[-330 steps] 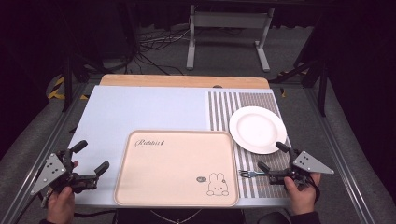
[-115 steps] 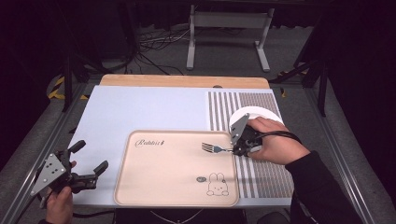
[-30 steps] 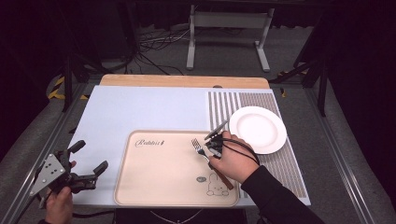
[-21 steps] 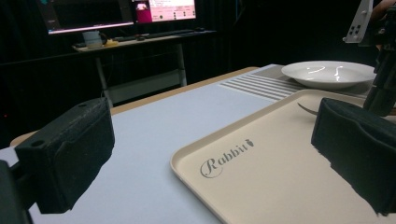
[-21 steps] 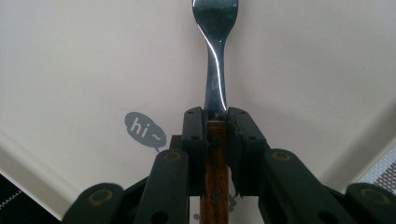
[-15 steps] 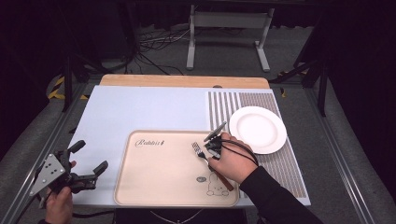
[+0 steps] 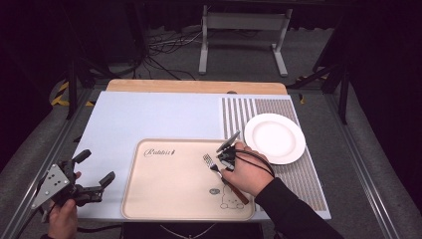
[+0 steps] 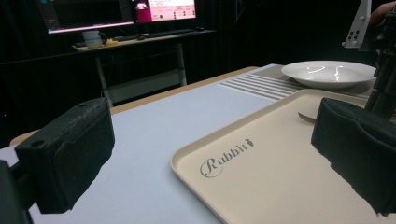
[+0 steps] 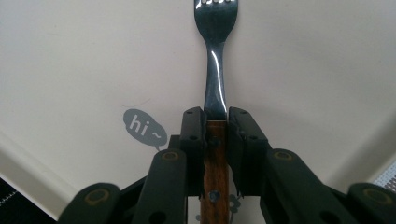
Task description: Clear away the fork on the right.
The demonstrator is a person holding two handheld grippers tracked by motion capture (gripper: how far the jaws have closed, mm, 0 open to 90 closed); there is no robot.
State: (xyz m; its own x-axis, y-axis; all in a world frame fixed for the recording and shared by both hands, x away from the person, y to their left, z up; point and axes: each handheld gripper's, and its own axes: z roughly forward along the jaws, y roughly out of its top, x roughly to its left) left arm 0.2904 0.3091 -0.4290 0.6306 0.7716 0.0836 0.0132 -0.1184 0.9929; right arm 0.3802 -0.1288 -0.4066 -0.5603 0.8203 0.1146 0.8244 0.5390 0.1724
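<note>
here: one fork (image 9: 215, 56), one tray (image 7: 169, 199), one plate (image 7: 274, 137), two grippers.

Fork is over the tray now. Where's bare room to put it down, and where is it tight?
The tray is bare on its left, between the lettering and the near rim. The blue mat behind it is bare too. It is tight at the tray's right, around the fork, right gripper and plate.
</note>
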